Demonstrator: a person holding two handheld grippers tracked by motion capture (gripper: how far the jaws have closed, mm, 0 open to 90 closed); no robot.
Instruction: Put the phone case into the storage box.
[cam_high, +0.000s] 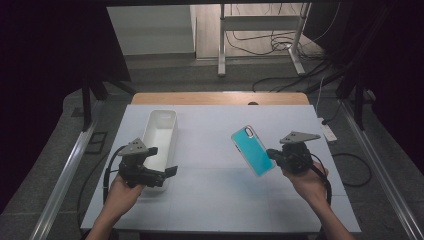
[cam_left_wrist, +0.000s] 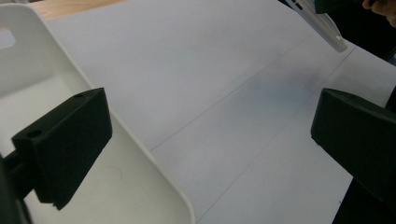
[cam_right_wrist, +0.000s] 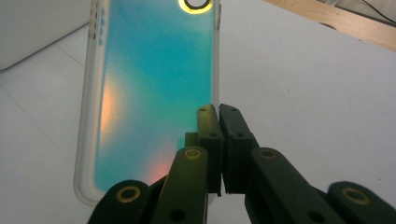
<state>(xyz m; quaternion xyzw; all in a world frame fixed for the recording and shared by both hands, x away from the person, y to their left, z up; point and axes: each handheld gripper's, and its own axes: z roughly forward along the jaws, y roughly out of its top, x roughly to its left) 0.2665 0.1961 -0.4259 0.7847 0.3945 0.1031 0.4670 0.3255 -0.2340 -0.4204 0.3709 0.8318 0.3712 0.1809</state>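
I hold a phone case (cam_high: 253, 150) off the table in my right gripper (cam_high: 272, 153), its jaws clenched on the case's right-hand edge, as the right gripper view shows, where the two black pads pinch the clear rim beside the teal back (cam_right_wrist: 154, 93). From above, the case hangs tilted over the right half of the white table sheet (cam_high: 210, 200), clear of the surface. A white bin (cam_high: 159, 140) stands well apart on the left side of the table, long side running near to far, with nothing visible inside it. My left gripper (cam_high: 170, 172) sits at the bin's near end with its jaws spread wide and nothing between them; in the left gripper view one pad (cam_left_wrist: 65, 144) hangs over the inside of the bin (cam_left_wrist: 154, 186) and the other (cam_left_wrist: 359, 135) over the bare sheet, so the bin's right wall lies between them, untouched.

I judge the step in hand to be carrying the case across to the bin, with the left gripper readying to steady the bin. The next move calls for bringing the case leftward above the bin's rim, turning it to run along the bin's length, lowering it inside, and only then letting the jaws go. Closing the left jaws on the wall first would keep the light bin from sliding.
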